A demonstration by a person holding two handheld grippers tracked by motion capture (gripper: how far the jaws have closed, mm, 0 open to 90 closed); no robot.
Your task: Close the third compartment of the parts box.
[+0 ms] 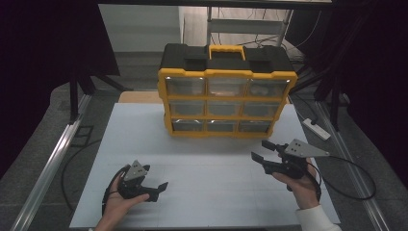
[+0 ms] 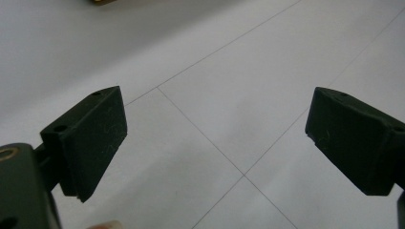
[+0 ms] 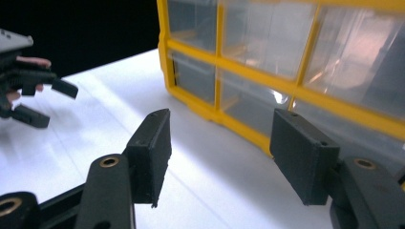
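While the yellow drawer cabinet (image 1: pixel 226 98) stands upright at the table's (image 1: pixel 202 192) far side, both jaws are spread wide and nothing is held. If the right gripper (image 1: pixel 263 150), nearest its bottom row, is pushed in crooked, a clear drawer could be missed or the cabinet shoved back; the left gripper (image 1: pixel 155 180) is kept low, well apart.

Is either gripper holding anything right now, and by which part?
Nothing is held. The left gripper and right gripper are both open over the table.

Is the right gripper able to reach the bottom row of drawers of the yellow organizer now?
Probably yes. The right gripper is open, holds nothing, and points at the yellow organizer; bare white table lies between them.
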